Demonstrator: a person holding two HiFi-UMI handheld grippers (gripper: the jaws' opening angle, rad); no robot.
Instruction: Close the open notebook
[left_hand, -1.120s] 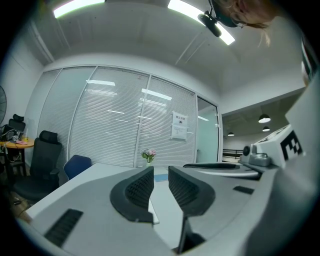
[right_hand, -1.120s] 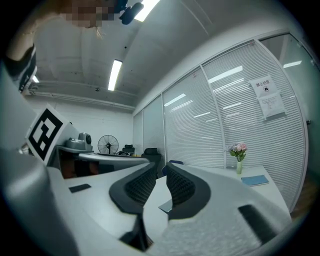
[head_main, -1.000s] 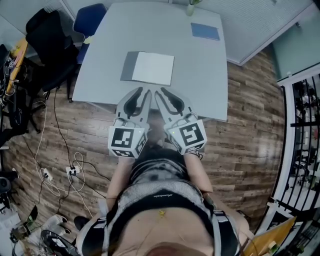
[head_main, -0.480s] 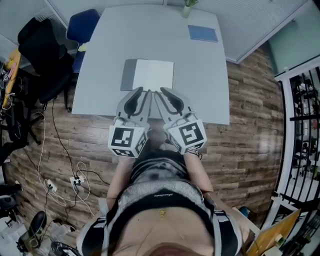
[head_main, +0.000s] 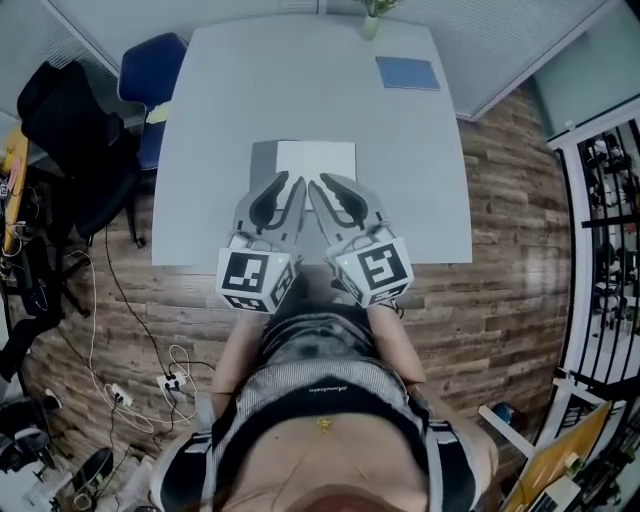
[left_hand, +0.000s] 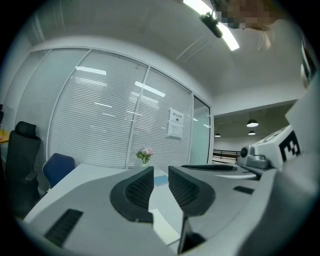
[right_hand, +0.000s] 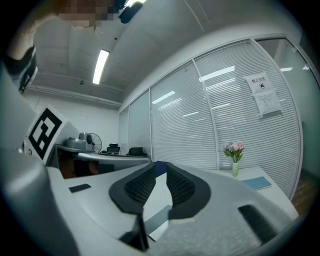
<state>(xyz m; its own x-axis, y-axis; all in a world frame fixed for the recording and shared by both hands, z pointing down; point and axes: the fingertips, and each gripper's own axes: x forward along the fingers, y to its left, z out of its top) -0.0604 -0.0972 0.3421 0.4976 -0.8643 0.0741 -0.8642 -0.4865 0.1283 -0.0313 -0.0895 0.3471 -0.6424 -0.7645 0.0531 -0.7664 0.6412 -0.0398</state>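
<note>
Counter (head_main: 210, 150): grey, rectangular, seen from above in the head view; the person stands at its near edge.
Notebook (head_main: 305, 161): lies open and flat on the counter, about midway between the left and right edges and somewhat nearer the near edge than the far one. The left leaf shows grey, the right leaf white.
Left hand-held gripper (head_main: 284, 182): held level over the near part of the counter, its tips over the notebook's near edge at the grey-to-white boundary. Jaws stand a narrow gap apart with nothing between the pads.
Left gripper view: through and below the jaw gap (left_hand: 160, 172) the white leaf of the notebook (left_hand: 164, 226) shows, lower than the jaws and not gripped.
Right hand-held gripper (head_main: 330, 181): level beside the left one, its tips over the near edge of the white leaf. Jaws slightly apart and empty.
Right gripper view: below the jaw gap (right_hand: 160, 167) a grey and white strip of the notebook (right_hand: 156, 222) shows; the pads are not on it.
Contact: no view shows either gripper touching the notebook.
Blue booklet (head_main: 407, 72): near the far right corner, well apart from the notebook.
Vase of flowers (head_main: 371, 20): at the far edge.
Blue chair (head_main: 150, 80): beside the left edge.
</note>
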